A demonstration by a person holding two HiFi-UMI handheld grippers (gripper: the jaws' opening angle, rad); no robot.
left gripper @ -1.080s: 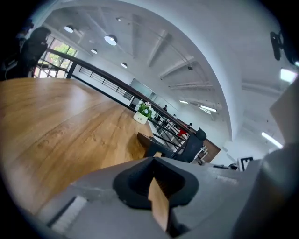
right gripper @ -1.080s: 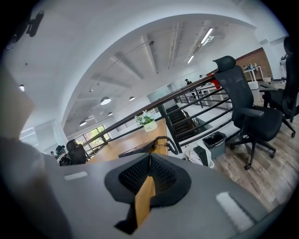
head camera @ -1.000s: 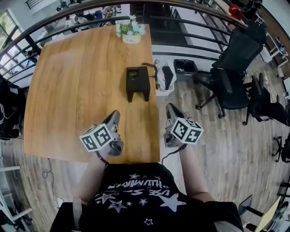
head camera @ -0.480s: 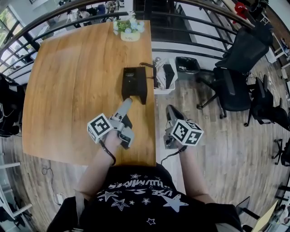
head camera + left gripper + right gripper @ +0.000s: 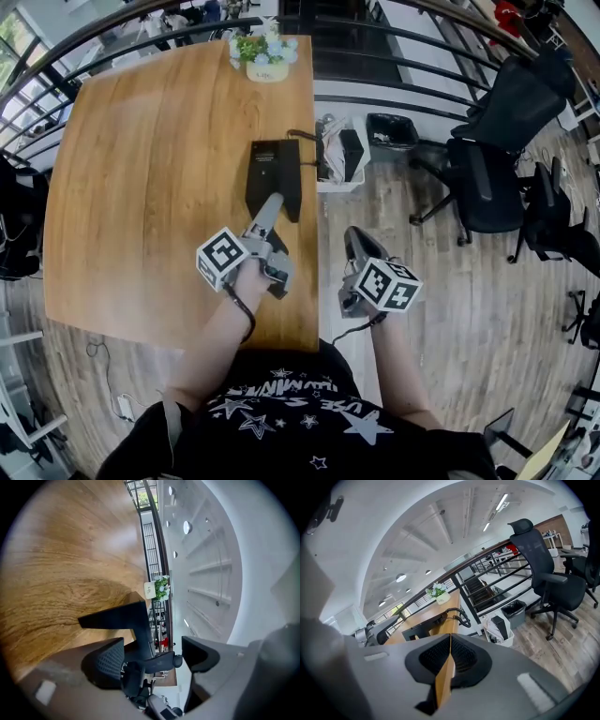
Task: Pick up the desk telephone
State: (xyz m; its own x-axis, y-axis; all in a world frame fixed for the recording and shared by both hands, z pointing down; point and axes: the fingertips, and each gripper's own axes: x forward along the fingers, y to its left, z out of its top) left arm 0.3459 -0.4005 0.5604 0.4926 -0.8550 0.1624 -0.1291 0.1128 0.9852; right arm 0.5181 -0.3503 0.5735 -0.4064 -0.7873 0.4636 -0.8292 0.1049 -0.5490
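1. Wooden desk (image 5: 141, 187) carries the black desk telephone (image 5: 274, 173) near its right edge.
2. Our left tool (image 5: 154, 660), rolled sideways, is opening wide just short of the telephone, nothing between its jaws, and we judge it ready to straddle the body.
3. Our right tool (image 5: 353, 236) hangs off the desk, jaws together, idle.

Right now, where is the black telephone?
In the head view, the black telephone sits by the wooden table's right edge, with the flower pot farther along that edge.

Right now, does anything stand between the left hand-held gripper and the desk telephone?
Nothing visible does. The left hand-held gripper, jaws opening and pressing on nothing, is at the near end of the desk telephone; only bare table lies beside.
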